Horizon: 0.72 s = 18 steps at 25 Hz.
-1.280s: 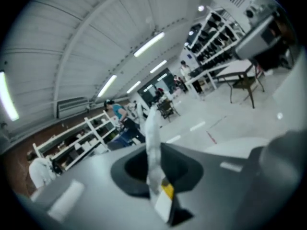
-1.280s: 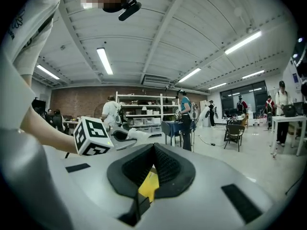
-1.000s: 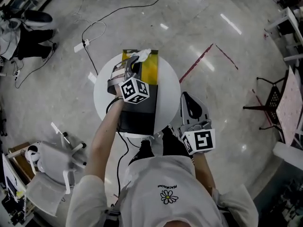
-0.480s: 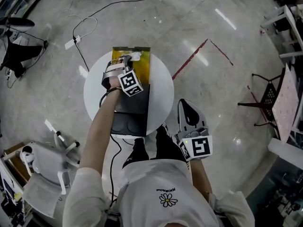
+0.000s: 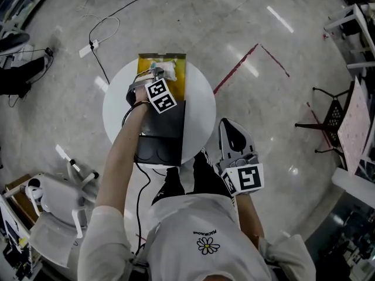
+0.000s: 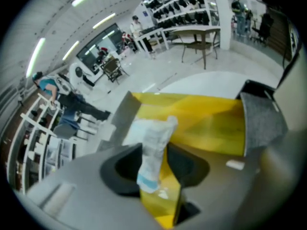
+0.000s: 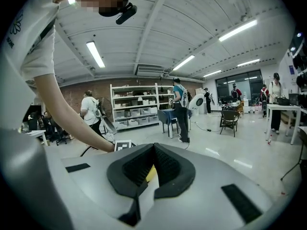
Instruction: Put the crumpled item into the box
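Note:
On the round white table [image 5: 202, 107] lies a yellow-lined box [image 5: 177, 79] with its dark lid [image 5: 164, 134] folded toward me. My left gripper [image 5: 154, 74] reaches over the box's open end. Its jaws are opening, and the white crumpled item [image 5: 167, 70] hangs loose between them. In the left gripper view the item [image 6: 154, 146] dangles in the gap of the gripper [image 6: 153, 166] above the yellow lining [image 6: 206, 121], the pads apart from it. My right gripper [image 5: 230, 127] is off the table by my right side, shut and empty [image 7: 154, 150].
A white chair [image 5: 58, 209] stands at my lower left. A cable and power strip [image 5: 89, 47] lie on the floor beyond the table. A red tape line [image 5: 234, 72] runs to the right, and a black chair [image 5: 337, 124] stands at the far right.
My left gripper carried the crumpled item forward over the yellow box, and its jaws have spread apart. The right gripper stayed by my side.

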{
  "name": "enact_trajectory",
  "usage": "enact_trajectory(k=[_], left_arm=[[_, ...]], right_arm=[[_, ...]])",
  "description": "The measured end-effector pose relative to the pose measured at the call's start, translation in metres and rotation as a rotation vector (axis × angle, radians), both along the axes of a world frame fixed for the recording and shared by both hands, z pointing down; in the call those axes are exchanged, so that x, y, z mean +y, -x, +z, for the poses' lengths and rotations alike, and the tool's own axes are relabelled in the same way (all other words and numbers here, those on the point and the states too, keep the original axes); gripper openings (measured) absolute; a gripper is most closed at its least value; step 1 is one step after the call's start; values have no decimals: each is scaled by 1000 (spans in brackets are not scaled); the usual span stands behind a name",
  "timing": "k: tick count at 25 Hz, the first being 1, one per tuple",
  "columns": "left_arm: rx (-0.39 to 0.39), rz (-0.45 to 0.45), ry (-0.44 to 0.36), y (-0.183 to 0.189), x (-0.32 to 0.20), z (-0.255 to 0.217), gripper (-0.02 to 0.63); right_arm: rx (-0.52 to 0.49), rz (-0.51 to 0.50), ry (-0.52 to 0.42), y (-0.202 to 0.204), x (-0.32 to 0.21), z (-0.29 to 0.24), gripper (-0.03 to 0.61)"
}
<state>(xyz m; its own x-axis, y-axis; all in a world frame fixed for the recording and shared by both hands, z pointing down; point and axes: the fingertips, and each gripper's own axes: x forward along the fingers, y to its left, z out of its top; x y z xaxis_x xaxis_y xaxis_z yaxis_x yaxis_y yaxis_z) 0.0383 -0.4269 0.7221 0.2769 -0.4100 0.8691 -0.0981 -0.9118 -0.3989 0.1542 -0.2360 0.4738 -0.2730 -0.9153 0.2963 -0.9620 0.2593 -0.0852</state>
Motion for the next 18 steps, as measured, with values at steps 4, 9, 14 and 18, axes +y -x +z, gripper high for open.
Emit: enact_trajectory(k=[4, 9, 14, 18], left_arm=[[12, -8, 45, 0, 7, 1, 181], [33, -11, 37, -2, 6, -11, 195], [49, 10, 18, -2, 5, -33, 212], [107, -24, -41, -1, -3, -68, 202]], right_arm=[[-1, -12, -7, 3, 0, -3, -2], [4, -24, -19, 10, 2, -8, -2], [11, -45, -52, 20, 2, -19, -2], [35, -74, -113, 30, -1, -41, -2]])
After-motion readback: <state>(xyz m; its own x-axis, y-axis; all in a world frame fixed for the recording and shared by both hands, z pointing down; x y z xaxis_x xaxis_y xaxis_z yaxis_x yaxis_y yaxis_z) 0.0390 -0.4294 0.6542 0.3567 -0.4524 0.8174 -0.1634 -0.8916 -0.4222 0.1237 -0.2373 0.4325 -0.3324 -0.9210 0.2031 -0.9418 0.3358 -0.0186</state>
